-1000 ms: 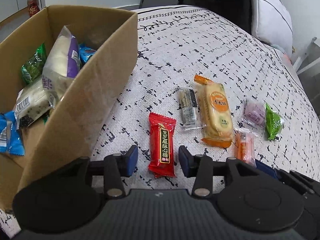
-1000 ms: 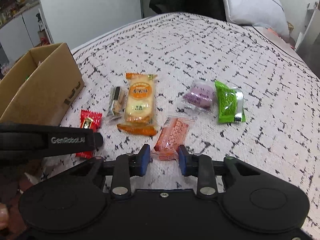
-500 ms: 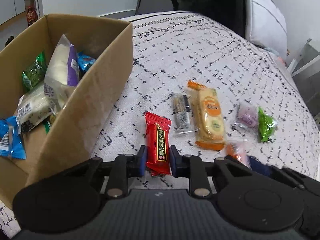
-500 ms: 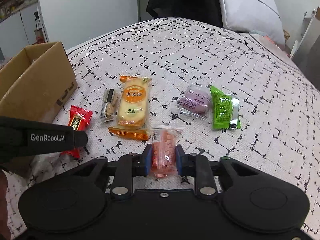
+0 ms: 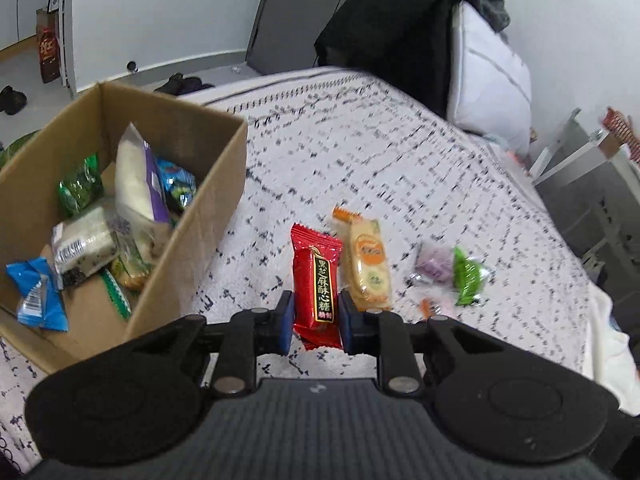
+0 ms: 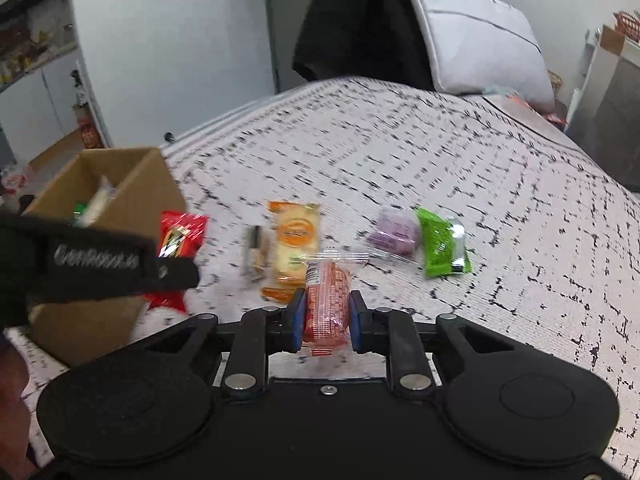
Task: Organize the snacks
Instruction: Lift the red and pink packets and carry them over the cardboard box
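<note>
Two snacks are pinched and lifted: the left gripper (image 5: 315, 320) clamps the red candy (image 5: 318, 284), the right gripper (image 6: 326, 316) the orange packet (image 6: 326, 304). The step in hand is carrying; next, each load likely swings to the cardboard box (image 5: 188, 264), left of both jaws, and drops in.

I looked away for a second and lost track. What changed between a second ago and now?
Both tongs closed and lifted. The left tongs, open around the red candy before, now grip it raised off the bed. The right tongs likewise closed on the orange snack packet and lifted it. The cardboard box, yellow cracker pack, purple snack and green packet stayed put on the bedspread.
</note>
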`<action>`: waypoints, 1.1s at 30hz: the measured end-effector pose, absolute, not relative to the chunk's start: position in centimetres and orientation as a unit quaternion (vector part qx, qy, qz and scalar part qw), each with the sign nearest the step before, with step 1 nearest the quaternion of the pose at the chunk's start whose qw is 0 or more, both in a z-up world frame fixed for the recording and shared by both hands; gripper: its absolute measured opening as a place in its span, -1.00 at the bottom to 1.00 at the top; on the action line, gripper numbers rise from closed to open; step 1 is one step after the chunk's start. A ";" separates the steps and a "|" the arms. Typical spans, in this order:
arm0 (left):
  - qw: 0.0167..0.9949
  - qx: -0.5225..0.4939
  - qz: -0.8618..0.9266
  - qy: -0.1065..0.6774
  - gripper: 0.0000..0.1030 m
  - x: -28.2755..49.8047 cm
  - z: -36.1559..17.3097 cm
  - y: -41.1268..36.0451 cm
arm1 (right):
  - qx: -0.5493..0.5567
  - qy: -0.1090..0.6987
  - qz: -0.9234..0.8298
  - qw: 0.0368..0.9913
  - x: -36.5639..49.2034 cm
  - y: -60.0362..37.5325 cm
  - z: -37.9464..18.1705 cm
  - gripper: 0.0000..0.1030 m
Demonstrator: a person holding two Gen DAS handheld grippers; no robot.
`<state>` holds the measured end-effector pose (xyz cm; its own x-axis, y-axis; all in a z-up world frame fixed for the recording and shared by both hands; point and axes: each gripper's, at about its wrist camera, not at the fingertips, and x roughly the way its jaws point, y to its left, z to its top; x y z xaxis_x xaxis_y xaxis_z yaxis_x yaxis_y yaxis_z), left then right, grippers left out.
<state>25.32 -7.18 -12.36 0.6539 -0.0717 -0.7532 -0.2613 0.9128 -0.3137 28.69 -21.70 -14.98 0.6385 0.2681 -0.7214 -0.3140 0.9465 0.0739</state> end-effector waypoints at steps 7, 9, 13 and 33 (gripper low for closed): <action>0.893 -0.220 0.031 0.392 -0.58 24.0 -9.9 -5.8 | -0.010 0.365 0.174 0.915 27.0 -21.1 -11.4 -0.59; 0.894 -0.222 0.024 0.389 -0.58 23.7 -9.4 -5.4 | -0.003 0.356 0.177 0.918 26.6 -20.8 -10.5 -0.59; 0.897 -0.225 0.015 0.379 -0.58 23.0 -8.4 -4.6 | 0.004 0.339 0.186 0.922 25.9 -19.8 -9.2 -0.59; 0.894 -0.288 0.044 0.340 -0.57 22.1 -5.7 2.6 | 0.041 0.328 0.232 0.915 26.0 -14.6 -7.8 -0.59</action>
